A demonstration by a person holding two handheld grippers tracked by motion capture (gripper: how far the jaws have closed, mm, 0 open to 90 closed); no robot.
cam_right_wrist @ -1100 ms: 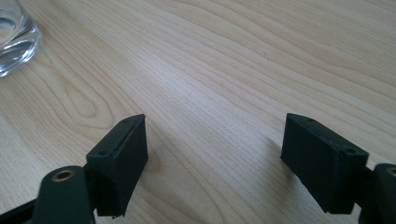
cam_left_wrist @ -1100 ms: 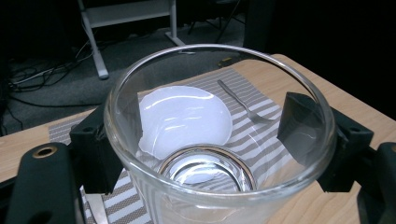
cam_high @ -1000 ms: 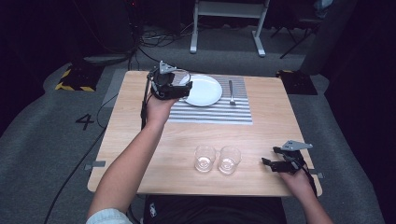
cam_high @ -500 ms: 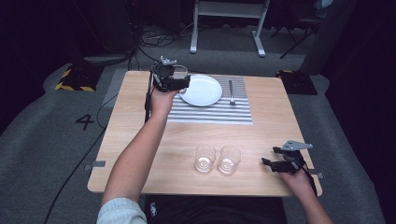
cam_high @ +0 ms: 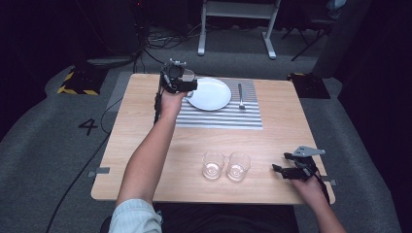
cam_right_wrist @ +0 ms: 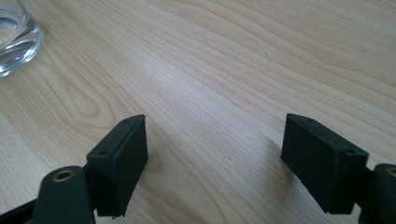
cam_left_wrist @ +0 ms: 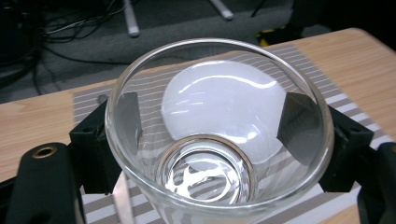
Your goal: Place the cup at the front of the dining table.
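A clear drinking glass (cam_left_wrist: 205,186) sits between the black jaws of my left gripper (cam_left_wrist: 213,119), which is shut on its sides. In the high view that left gripper (cam_high: 187,86) hovers over the far left corner of the striped placemat (cam_high: 218,118), just left of the white plate (cam_high: 210,93). A fork (cam_high: 241,95) lies on the mat to the right of the plate. My right gripper (cam_high: 286,171) rests low at the front right of the wooden table (cam_high: 141,131); it stands open (cam_right_wrist: 215,149) over bare wood with nothing between its jaws.
Two more clear glasses (cam_high: 212,165) (cam_high: 238,166) stand side by side near the table's front edge, left of the right gripper; one glass base (cam_right_wrist: 14,42) shows in the right gripper view. Bare wood stretches along the left and right sides.
The left gripper has carried the glass a little to the left and toward the table's far edge, off the plate's rim. The right gripper has stayed put.
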